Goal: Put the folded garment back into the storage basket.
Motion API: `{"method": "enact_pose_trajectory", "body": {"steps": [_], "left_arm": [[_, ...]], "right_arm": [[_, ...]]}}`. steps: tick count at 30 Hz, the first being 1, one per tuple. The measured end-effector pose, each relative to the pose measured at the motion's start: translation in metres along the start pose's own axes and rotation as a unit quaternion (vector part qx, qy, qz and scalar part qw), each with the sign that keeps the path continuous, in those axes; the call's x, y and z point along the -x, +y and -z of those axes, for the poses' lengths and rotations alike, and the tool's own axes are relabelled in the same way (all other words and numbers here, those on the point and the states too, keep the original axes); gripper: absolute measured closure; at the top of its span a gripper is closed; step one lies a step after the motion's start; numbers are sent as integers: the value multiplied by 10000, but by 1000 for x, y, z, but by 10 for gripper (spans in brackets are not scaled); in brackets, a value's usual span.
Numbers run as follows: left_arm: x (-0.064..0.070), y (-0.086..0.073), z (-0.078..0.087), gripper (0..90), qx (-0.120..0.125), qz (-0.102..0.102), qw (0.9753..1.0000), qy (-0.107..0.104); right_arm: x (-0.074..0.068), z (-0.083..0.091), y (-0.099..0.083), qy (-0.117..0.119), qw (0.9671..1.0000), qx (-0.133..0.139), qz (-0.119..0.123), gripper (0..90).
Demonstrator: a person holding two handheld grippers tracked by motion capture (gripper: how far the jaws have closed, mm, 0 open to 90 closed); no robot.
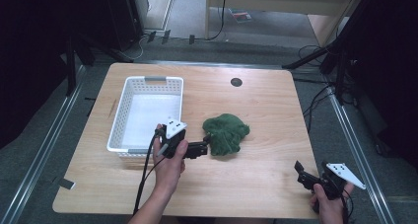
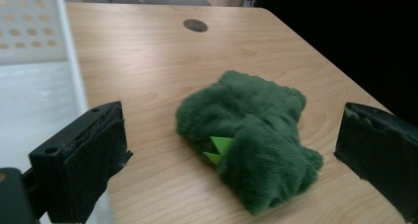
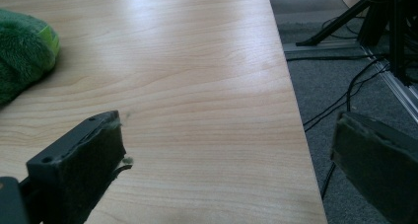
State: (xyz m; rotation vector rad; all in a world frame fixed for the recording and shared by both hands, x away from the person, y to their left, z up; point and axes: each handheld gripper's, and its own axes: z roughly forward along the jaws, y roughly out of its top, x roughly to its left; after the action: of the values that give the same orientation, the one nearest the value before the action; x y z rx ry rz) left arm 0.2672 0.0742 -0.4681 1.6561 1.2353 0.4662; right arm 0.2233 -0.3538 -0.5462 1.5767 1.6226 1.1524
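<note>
- A person's left hand point(image 1: 168, 160) holds the left gripper point(image 2: 236, 150), its 2 black jaws spread wide just short of a green plush toy point(image 2: 251, 140).
- The toy lies on the wooden table point(image 1: 256, 105), just beside a white basket point(image 1: 118, 128).
- The right gripper point(image 1: 301, 173) waits near the table's right front corner, jaws also apart and empty.
- The likely step is grasping the toy: push forward so both jaws straddle its thick middle, then close firmly, since soft fur may slip.
</note>
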Motion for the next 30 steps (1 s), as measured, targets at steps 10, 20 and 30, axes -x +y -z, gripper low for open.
{"method": "enact_pose_trajectory", "body": {"steps": [10,20,30], "left_arm": [[34,-16,-31,0,-343,-132,9993,-107],[47,-30,-69,0,-629,-43,9977,265],[47,-31,-95,0,-785,113,9941,736]], "right_arm": [[-1,0,0,6,10000,1,11,0],[-1,0,0,19,10000,3,20,0],[0,0,0,47,10000,6,14,0]]}}
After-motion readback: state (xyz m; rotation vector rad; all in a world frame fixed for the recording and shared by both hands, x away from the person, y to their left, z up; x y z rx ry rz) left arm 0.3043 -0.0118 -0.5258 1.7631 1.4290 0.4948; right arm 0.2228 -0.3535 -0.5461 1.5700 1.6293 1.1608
